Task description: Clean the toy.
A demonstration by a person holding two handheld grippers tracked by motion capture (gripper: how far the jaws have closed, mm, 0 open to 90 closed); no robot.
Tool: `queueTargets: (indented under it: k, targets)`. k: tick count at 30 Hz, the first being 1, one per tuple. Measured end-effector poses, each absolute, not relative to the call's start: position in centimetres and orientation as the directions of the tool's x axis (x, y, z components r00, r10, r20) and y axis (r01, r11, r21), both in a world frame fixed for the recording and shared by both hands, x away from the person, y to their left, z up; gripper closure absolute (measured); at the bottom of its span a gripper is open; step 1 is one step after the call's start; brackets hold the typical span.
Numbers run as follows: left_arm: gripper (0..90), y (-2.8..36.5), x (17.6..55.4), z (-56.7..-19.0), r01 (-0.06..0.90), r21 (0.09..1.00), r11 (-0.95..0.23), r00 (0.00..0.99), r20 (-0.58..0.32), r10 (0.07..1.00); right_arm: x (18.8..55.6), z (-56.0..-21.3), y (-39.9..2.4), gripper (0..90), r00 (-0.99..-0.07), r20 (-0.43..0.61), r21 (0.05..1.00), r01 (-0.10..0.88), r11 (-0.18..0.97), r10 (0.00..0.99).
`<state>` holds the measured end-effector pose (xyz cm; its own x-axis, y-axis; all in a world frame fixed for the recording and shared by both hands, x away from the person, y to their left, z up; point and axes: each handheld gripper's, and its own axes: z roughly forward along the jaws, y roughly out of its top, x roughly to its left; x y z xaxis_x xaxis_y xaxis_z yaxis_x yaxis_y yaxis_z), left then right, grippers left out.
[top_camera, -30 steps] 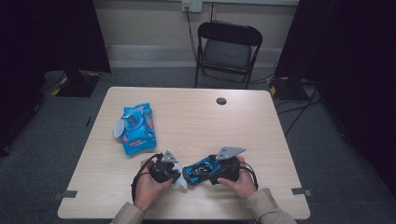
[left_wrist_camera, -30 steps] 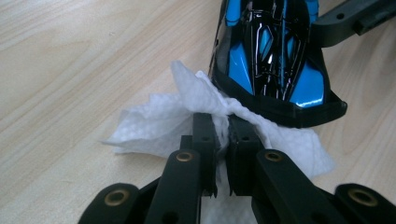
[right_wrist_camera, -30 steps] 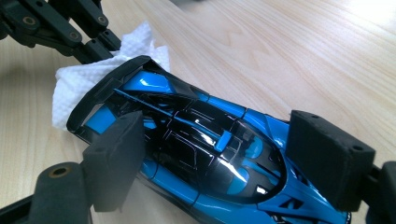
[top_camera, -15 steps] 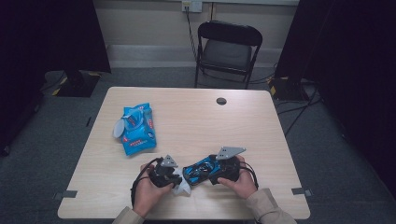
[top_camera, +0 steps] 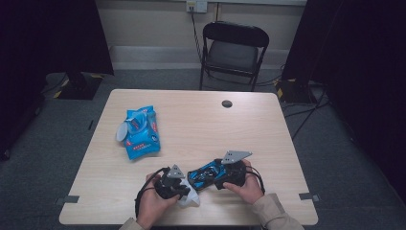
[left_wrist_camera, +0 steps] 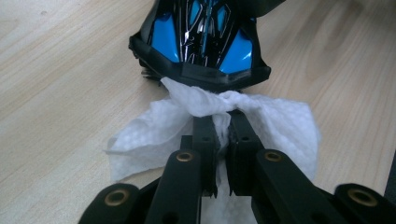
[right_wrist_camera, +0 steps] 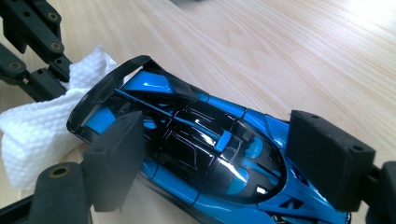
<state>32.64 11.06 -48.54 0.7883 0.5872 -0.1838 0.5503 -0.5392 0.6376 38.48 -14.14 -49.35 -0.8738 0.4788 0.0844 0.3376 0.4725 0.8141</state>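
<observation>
1. The left gripper (left_wrist_camera: pixel 219 122) has its jaws clenched on a bunched white wipe (left_wrist_camera: pixel 205 105), pressed against the rear wing of a blue and black toy car (left_wrist_camera: pixel 201 39).
2. The right gripper (right_wrist_camera: pixel 229 154) grasps the car (right_wrist_camera: pixel 205 158) by its sides, one pad on each flank, at the table's (top_camera: pixel 201 124) near edge in front of the person.
3. In the high view the car (top_camera: pixel 207 173) lies between the two hands, the wipe (top_camera: pixel 190 197) trailing under the left gripper (top_camera: pixel 176 184); the right gripper (top_camera: pixel 229 171) is at the car's other end.
4. The blue wipe pack (top_camera: pixel 140 132) lies well apart, up the table to the left, its flap open.
5. Risks as I see them:
   - The wing looks thin; a hard push from the wipe could bend or snap it.
   - The pads grip glossy bodywork, so a sideways rub might twist the car out of the right jaws.
   - Only a small pinch of wipe is held, so it could pull free if it snags under the wing.
   - The loose tail could catch under the wheels.
</observation>
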Motion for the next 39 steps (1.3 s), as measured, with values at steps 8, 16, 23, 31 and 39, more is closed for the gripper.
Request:
queueTargets:
  k: [8,16,23,31,39]
  targets:
    - [84.1,10.5,32.2,-48.6,0.546,0.639,-0.542,0.797,-0.198,0.570,38.5,-49.3,-14.1,19.0,-0.874,0.084,0.814,0.337,0.473,0.479]
    - [84.1,9.8,31.8,-48.5,0.538,0.636,-0.554,0.809,-0.204,0.551,38.5,-49.3,-14.1,19.0,-0.874,0.084,0.814,0.337,0.473,0.479]
    - [84.2,9.5,31.6,-48.5,0.529,0.641,-0.556,0.817,-0.208,0.538,38.5,-49.3,-14.1,19.0,-0.874,0.084,0.814,0.337,0.472,0.479]
    - [84.2,7.8,30.7,-48.2,0.497,0.651,-0.573,0.851,-0.236,0.470,38.5,-49.3,-14.1,19.0,-0.873,0.084,0.814,0.337,0.472,0.480]
    - [84.2,7.3,30.3,-46.2,0.463,0.693,-0.552,0.870,-0.236,0.434,38.4,-49.4,-14.1,19.0,-0.873,0.083,0.815,0.337,0.471,0.480]
